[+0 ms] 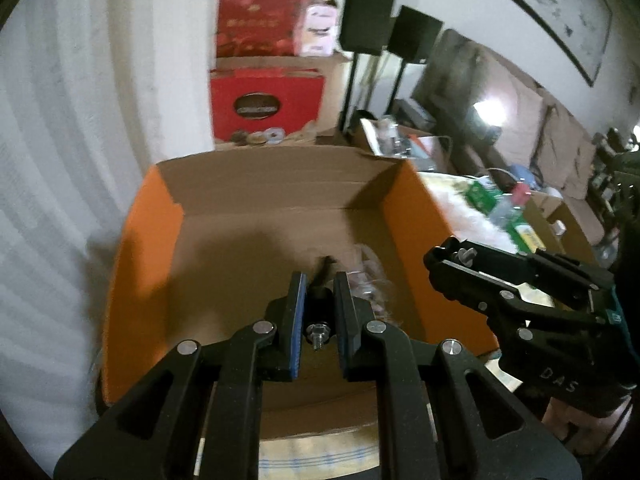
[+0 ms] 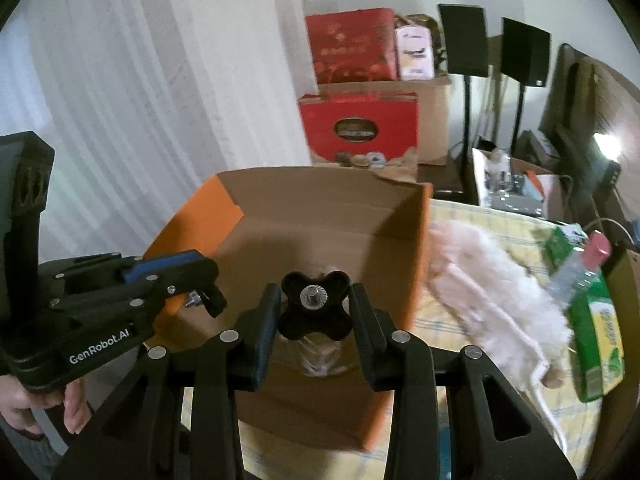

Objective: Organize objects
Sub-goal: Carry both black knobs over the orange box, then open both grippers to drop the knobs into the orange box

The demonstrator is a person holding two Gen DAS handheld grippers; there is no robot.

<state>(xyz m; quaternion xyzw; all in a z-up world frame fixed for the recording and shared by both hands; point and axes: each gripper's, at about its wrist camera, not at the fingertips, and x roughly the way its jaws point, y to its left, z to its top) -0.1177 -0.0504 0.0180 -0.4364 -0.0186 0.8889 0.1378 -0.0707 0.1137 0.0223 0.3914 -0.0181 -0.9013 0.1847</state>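
Observation:
An open orange cardboard box (image 1: pixel 140 240) stands on the table; it also shows in the right wrist view (image 2: pixel 192 220). My left gripper (image 1: pixel 319 280) is over the box, shut on a black screw knob (image 1: pixel 319 300) with its bolt pointing back. My right gripper (image 2: pixel 314 300) is over the box's near side, shut on a black four-lobed knob (image 2: pixel 315 312). A crumpled clear wrapper (image 2: pixel 320 356) lies in the box under it, and shows in the left wrist view (image 1: pixel 368 280). Each gripper shows in the other's view: the right one (image 1: pixel 436 260), the left one (image 2: pixel 212 280).
A pink fluffy slipper (image 2: pixel 492 276), a plastic bottle with a pink cap (image 2: pixel 580 272) and a green carton (image 2: pixel 596 344) lie on the checked cloth right of the box. Red gift boxes (image 2: pixel 360 128), speakers on stands (image 2: pixel 464 40) and clutter stand behind.

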